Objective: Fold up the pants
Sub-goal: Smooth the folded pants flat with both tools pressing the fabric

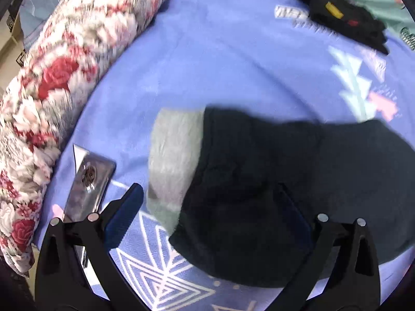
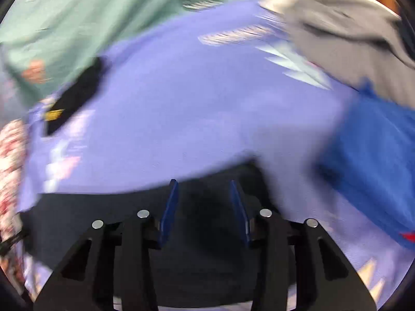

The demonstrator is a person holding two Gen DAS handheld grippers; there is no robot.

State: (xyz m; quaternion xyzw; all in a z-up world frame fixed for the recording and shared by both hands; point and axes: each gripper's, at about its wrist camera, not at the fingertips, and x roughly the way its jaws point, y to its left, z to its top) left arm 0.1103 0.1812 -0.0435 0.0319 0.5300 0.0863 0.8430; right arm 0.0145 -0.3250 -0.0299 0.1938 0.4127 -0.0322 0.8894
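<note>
One pants, two spread grippers

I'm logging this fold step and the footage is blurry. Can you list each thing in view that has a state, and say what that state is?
black pants: lying on the bed, partly folded, grey lining exposed at one end
left gripper: jaws wide open over the pants, gripping nothing
right gripper: jaws open above the pants
small black garment: lying flat, untouched
phone: lying flat beside the floral quilt
blue garment: lying loose, blurred

Bright, even light; motion blur, fisheye-warped edges.
</note>
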